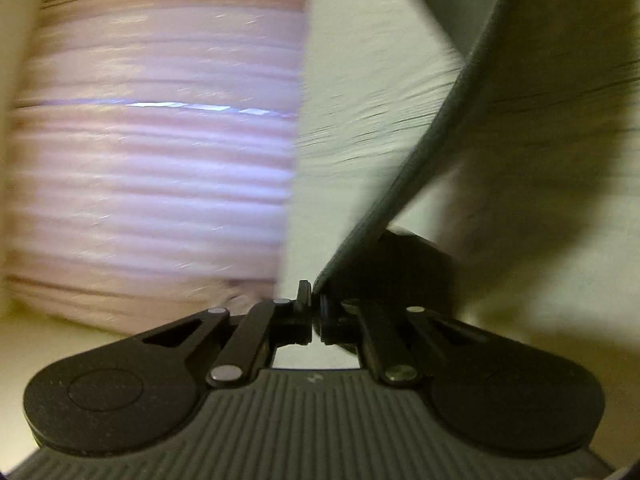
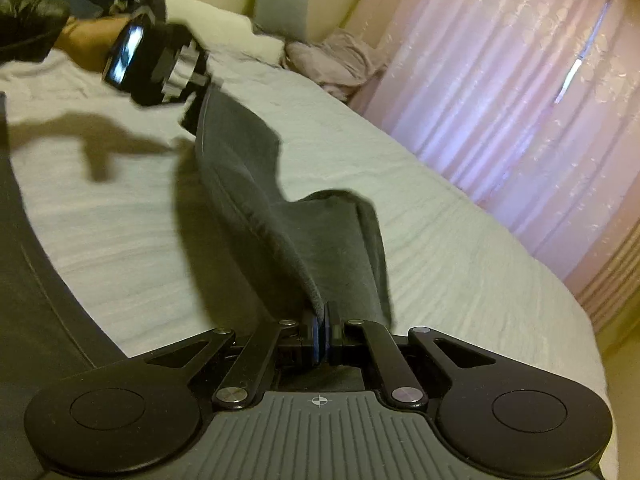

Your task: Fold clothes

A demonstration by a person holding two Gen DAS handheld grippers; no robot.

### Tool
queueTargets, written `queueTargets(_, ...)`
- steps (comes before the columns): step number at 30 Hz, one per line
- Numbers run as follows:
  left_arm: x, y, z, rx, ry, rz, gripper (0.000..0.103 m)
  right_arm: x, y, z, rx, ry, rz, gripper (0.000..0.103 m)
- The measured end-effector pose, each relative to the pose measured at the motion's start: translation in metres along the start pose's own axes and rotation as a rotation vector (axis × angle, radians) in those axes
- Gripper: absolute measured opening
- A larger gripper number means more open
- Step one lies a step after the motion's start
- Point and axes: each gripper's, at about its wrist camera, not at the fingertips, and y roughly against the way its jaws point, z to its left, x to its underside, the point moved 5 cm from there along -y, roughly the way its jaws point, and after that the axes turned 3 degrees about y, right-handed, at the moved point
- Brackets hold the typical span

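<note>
A dark grey garment hangs stretched between my two grippers above a white bed. My right gripper is shut on one edge of it. My left gripper is shut on the other edge, and the cloth rises up and to the right in the blurred left wrist view. The left gripper also shows in the right wrist view at the upper left, held by a hand, with the cloth hanging from it.
Pink curtains hang along the bed's right side and fill the left of the left wrist view. A grey pillow, a white pillow and a crumpled lilac cloth lie at the bed's far end.
</note>
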Motion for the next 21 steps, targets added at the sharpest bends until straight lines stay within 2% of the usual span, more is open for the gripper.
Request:
queueTargets(2,0.025,0.026,0.035,-0.1,-0.04,0.042,0.005,-0.015,-0.002,0.011,-0.045,0.014,-0.016,0.002)
queueTargets(3,0.039,0.042,0.041,-0.108,-0.059,0.061,0.005,-0.024,-0.006,0.02,-0.076,0.024,-0.018,0.002)
queueTargets(5,0.064,0.068,0.017,-0.032,-0.126,0.101,0.005,-0.036,-0.015,0.043,-0.148,0.051,-0.005,0.002)
queueTargets(7,0.088,0.091,-0.013,0.058,-0.172,0.143,0.008,-0.041,-0.026,0.065,-0.183,0.102,0.024,0.002)
queueTargets(9,0.111,0.106,-0.051,0.169,-0.157,0.195,0.009,-0.037,-0.033,0.081,-0.192,0.139,0.061,0.002)
queueTargets(11,0.132,0.114,-0.08,0.218,-0.138,0.249,0.01,-0.033,-0.04,0.097,-0.2,0.173,0.097,0.003)
queueTargets(13,0.149,0.118,-0.093,0.254,-0.048,0.293,0.02,-0.029,-0.036,0.098,-0.196,0.153,0.112,0.004)
queueTargets(14,0.157,0.12,-0.099,0.271,-0.001,0.315,0.024,-0.028,-0.032,0.098,-0.194,0.142,0.114,0.013)
queueTargets(15,0.163,0.12,-0.1,0.286,0.066,0.332,0.029,-0.028,-0.025,0.097,-0.195,0.133,0.109,0.042)
queueTargets(17,0.17,0.114,-0.098,0.294,0.168,0.354,0.034,-0.027,-0.013,0.096,-0.183,0.122,0.079,0.082)
queueTargets(21,0.168,0.078,-0.08,0.299,0.345,0.352,0.035,-0.025,0.007,0.098,-0.152,0.096,0.048,0.082)
